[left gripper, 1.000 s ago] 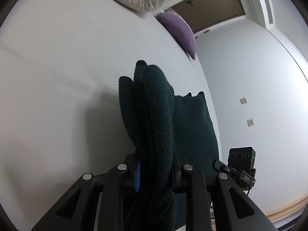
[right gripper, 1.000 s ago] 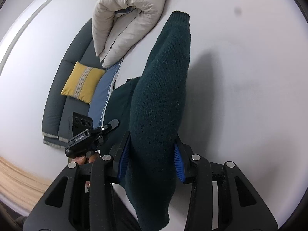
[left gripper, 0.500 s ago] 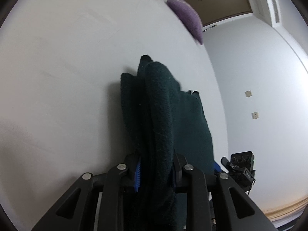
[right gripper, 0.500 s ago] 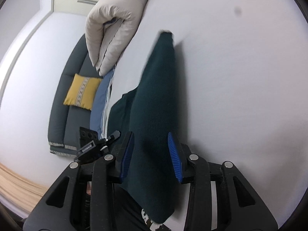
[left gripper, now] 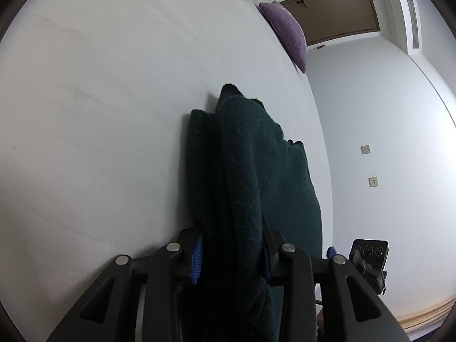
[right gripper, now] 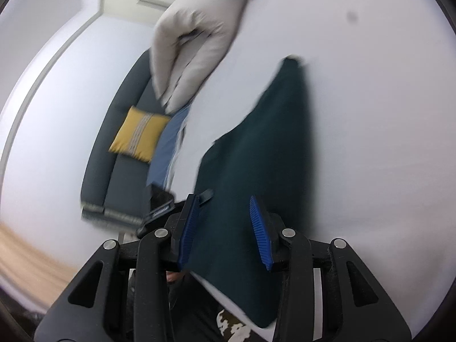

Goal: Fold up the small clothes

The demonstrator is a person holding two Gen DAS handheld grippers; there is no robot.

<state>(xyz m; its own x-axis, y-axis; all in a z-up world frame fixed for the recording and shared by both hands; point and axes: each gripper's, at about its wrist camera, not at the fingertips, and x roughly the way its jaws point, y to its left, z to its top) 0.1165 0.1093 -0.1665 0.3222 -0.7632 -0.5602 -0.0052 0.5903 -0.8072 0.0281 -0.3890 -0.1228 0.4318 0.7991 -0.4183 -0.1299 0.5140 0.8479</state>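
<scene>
A dark green knitted garment (left gripper: 256, 171) lies in thick folds on the white bed (left gripper: 114, 114), stretching away from me. My left gripper (left gripper: 230, 256) has a bunched fold of it between its pads; the jaws are opening and the cloth still fills the gap. In the right wrist view, which is blurred, the same garment (right gripper: 270, 142) lies flatter on the bed (right gripper: 370, 114). It runs back through my right gripper (right gripper: 223, 228), whose blue pads (right gripper: 260, 233) flank it. The right gripper's body (left gripper: 369, 256) shows at the garment's far side.
A rolled beige duvet (right gripper: 196, 42) and a purple pillow (left gripper: 287, 34) sit at the head of the bed. Past the bed's left edge stand a grey sofa (right gripper: 114, 171) with a yellow cushion (right gripper: 139, 134), and blue cloth (right gripper: 168, 148). A brown door (left gripper: 333, 11) is beyond.
The garment, held up off the bed a second ago, has come down and now lies along the sheet. Both grippers moved with it, and the left jaws stand slightly wider.
</scene>
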